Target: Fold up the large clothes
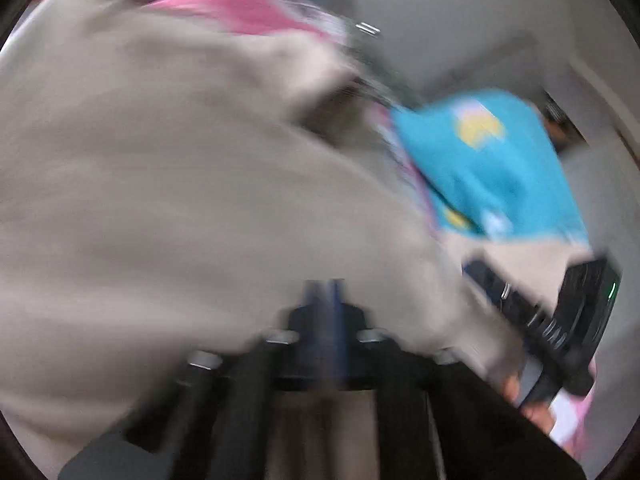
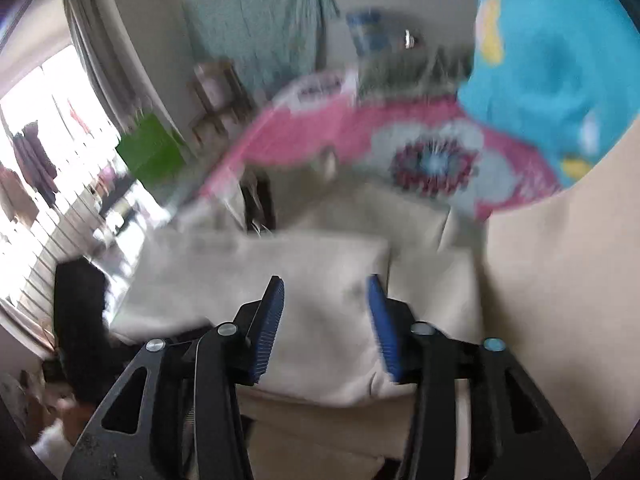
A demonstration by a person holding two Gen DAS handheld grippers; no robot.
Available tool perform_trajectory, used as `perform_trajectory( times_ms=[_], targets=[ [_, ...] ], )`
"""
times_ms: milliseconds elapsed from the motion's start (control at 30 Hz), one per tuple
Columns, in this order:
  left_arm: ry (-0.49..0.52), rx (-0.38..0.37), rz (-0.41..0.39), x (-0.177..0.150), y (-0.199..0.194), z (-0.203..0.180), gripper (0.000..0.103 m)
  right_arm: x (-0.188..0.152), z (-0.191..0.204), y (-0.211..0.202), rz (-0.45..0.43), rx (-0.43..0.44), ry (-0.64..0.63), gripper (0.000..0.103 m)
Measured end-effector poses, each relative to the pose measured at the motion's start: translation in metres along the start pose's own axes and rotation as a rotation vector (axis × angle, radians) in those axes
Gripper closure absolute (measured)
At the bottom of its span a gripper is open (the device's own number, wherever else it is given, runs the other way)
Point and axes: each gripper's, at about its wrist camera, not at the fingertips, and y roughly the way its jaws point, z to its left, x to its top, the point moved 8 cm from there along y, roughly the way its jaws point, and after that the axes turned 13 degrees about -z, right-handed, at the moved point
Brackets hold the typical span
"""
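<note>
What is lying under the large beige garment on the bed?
A pink patterned bedcover shows beyond the large beige garment, beside a turquoise printed cloth. Directly beneath the garment, everything is covered, so nothing more can be told.

Blurred left hand-held gripper point(image 1: 325, 300) pinched together against beige garment point(image 1: 160, 200); turquoise cloth point(image 1: 492, 168) beyond.

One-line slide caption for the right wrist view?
Right tongs open over a folded cream garment, pink bedspread beyond.
</note>
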Motion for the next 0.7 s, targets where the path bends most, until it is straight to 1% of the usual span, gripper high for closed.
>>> perform_trajectory(
  times_ms=[33,67,100,133,167,200,233,267,300,333,367,400,433,500,533,567,600,633,667,700],
  targets=[
    [-0.042,0.000,-0.046,0.004,-0.008,0.010,0.101,-0.010,-0.019,0.009,0.013,-0.063,0.029,0.077],
    [-0.098,0.007,-0.106,0.010,-0.020,0.021,0.101,-0.023,-0.041,0.017,0.022,-0.037,0.120,0.086],
    [-0.108,0.047,-0.159,0.016,-0.034,0.030,0.101,-0.030,-0.053,0.017,0.008,0.017,0.198,0.086],
    [-0.103,0.098,-0.204,0.023,-0.042,0.040,0.101,-0.031,-0.058,0.014,0.003,0.025,0.219,0.086],
    [-0.115,0.142,-0.246,0.028,-0.052,0.051,0.100,-0.029,-0.060,0.011,0.001,-0.002,0.206,0.089],
    [-0.151,0.169,-0.279,0.034,-0.061,0.064,0.100,-0.028,-0.059,0.009,0.003,-0.017,0.187,0.089],
    [-0.221,0.207,-0.334,0.040,-0.076,0.081,0.100,-0.027,-0.057,0.009,0.013,-0.040,0.170,0.089],
    [-0.257,0.230,-0.359,0.045,-0.081,0.089,0.100,-0.026,-0.056,0.008,0.020,-0.058,0.163,0.089],
    [-0.272,0.279,-0.386,0.048,-0.088,0.092,0.100,-0.026,-0.055,0.006,0.020,-0.075,0.157,0.089],
    [-0.249,0.356,-0.410,0.051,-0.095,0.090,0.100,-0.023,-0.053,0.001,0.007,-0.120,0.140,0.088],
    [-0.188,0.417,-0.422,0.054,-0.097,0.080,0.101,-0.019,-0.049,-0.006,-0.022,-0.153,0.109,0.084],
    [-0.135,0.426,-0.420,0.056,-0.094,0.070,0.101,-0.015,-0.037,-0.013,-0.068,-0.136,0.066,0.077],
    [-0.045,0.341,-0.393,0.058,-0.079,0.044,0.101,-0.012,-0.025,-0.014,-0.094,-0.103,0.033,0.075],
    [0.024,0.223,-0.329,0.061,-0.058,0.019,0.101,-0.015,0.012,-0.012,-0.122,-0.015,-0.087,0.075],
    [0.055,0.152,-0.251,0.058,-0.035,0.003,0.101,-0.018,0.024,-0.008,-0.119,0.010,-0.130,0.073],
    [0.053,0.123,-0.220,0.058,-0.026,-0.001,0.101,-0.023,0.035,-0.001,-0.107,0.021,-0.181,0.070],
    [-0.001,0.060,-0.151,0.055,-0.007,-0.004,0.101,-0.034,0.038,0.012,-0.067,0.011,-0.223,0.067],
    [-0.101,0.031,-0.105,0.052,0.008,-0.001,0.101,-0.041,0.034,0.021,-0.037,0.007,-0.216,0.065],
    [-0.203,-0.011,-0.088,0.053,0.012,0.008,0.101,-0.044,0.027,0.025,-0.030,0.031,-0.175,0.065],
    [-0.275,-0.041,-0.093,0.058,0.016,0.017,0.101,-0.043,0.020,0.025,-0.031,0.060,-0.126,0.065]
  ],
)
